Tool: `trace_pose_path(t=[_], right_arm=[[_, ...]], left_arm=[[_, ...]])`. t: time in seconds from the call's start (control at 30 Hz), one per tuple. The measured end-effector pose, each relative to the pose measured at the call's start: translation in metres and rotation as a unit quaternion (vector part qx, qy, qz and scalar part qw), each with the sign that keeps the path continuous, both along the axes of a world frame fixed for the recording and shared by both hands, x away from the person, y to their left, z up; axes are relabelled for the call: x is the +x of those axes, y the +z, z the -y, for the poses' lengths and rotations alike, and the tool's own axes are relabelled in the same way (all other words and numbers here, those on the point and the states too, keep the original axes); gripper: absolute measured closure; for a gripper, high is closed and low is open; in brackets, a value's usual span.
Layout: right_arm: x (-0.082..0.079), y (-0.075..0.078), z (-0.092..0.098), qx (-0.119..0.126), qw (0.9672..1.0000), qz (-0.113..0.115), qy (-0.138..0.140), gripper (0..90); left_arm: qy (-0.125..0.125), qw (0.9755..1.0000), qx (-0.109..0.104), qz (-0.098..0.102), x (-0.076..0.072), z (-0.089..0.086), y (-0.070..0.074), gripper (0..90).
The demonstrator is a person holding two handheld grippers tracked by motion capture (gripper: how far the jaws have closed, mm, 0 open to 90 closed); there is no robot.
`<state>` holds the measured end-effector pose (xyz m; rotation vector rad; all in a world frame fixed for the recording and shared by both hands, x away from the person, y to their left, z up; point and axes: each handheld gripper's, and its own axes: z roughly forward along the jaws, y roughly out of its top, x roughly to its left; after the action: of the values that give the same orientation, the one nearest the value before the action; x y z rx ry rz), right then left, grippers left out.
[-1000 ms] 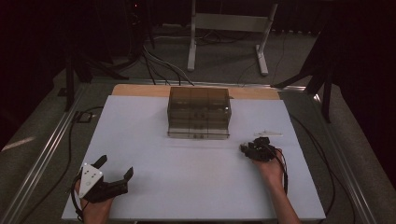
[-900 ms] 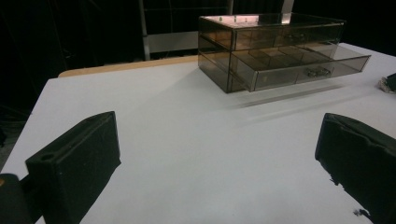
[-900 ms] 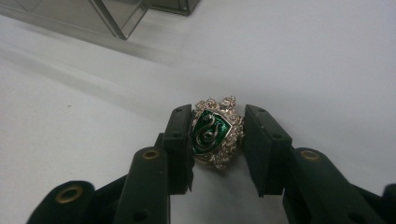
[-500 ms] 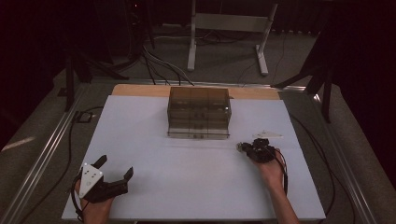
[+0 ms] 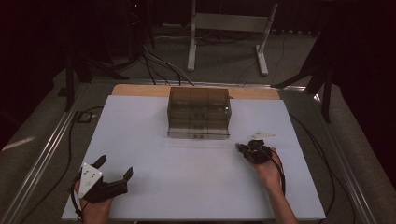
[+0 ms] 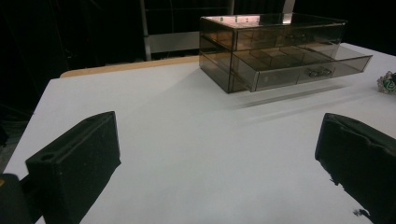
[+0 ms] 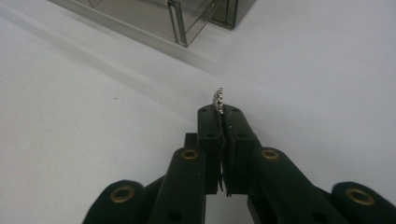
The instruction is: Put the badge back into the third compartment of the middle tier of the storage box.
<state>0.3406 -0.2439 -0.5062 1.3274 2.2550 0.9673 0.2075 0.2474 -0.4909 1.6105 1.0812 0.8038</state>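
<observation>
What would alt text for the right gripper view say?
Two black jaws pressed shut on a small sparkly piece of jewellery that sticks up between their tips, above a white table. A smoky clear drawer box sits beyond.

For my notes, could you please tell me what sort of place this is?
Probably a lab or recording studio: a white table on a metal frame, cables across a dark floor, and equipment stands behind it.
</observation>
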Motion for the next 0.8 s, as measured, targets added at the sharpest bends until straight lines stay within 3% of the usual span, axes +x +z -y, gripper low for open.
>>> trace_pose_path(t=[0.8], right_arm=[[-0.0004, -0.0003, 0.0020, 0.020, 0.9997, -0.009, -0.014, 88.7]], left_arm=[[-0.001, 1.0000, 0.001, -0.001, 0.0003, 0.0009, -0.0003, 1.0]])
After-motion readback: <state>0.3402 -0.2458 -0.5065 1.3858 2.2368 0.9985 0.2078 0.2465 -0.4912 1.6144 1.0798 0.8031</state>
